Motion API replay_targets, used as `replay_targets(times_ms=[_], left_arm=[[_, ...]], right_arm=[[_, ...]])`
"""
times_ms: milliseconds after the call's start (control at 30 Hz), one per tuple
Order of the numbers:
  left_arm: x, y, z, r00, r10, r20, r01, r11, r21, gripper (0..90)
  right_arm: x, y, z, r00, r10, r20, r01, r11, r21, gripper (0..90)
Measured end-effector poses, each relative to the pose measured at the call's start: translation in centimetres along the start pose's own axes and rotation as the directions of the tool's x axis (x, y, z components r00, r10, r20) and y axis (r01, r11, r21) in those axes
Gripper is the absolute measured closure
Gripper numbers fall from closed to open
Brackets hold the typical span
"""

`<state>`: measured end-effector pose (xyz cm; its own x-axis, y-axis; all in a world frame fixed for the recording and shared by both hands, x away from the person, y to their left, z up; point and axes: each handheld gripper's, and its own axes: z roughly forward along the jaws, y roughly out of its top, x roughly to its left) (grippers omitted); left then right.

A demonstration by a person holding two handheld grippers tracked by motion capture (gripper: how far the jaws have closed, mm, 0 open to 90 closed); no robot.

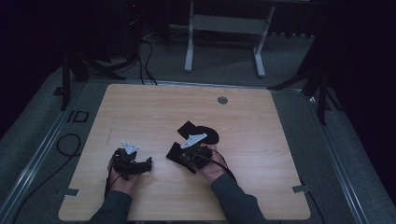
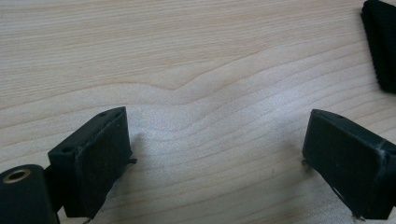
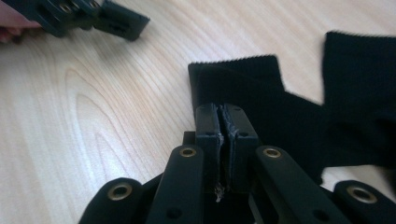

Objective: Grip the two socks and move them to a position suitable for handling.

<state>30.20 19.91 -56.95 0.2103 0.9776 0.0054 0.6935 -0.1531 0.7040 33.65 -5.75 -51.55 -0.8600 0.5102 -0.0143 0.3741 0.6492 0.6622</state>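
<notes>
- 2 hand-held black two-jaw grippers worked low over the pale wooden table (image 1: 261, 140), near the person's edge of it.
- At the near edge, grey sleeves (image 1: 233, 198) came in from the bottom of the high view, each hand behind its tool.
- Left gripper (image 2: 215, 149) sat on the person's left with its jaws spread wide and nothing but bare wood grain between them; in the high view it lay at (image 1: 133, 161).
- Right gripper (image 3: 226, 135) had its jaws brought tight together, pads meeting over the near end of a black ribbed knit sock (image 3: 243, 88); whether any fabric was pinched could not be told.
- That sock lay flat on the table just beyond the right gripper (image 1: 189, 151), cuff end towards the left gripper, well apart from it.
- 1 more piece of black knit fabric (image 1: 205, 133) lay just behind, touching or overlapping the first.
- Farther off, a small round grey cap (image 1: 222, 100) sat in the tabletop near its far edge.
</notes>
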Motion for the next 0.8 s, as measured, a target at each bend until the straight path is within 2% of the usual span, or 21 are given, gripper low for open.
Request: replay_targets(times_ms=[333,800], left_arm=[[0.0,0.0,0.0,1.0000,0.002,0.001,-0.002,1.0000,0.002,7.9],[0.0,0.0,0.0,1.0000,0.001,0.001,-0.001,1.0000,0.003,7.9]], right_arm=[[-0.8,0.0,-3.1,0.9999,0.007,0.012,-0.007,0.999,-0.046,85.8],[-1.6,-1.3,-5.5,0.9996,0.015,0.026,-0.013,0.997,-0.072,85.8]])
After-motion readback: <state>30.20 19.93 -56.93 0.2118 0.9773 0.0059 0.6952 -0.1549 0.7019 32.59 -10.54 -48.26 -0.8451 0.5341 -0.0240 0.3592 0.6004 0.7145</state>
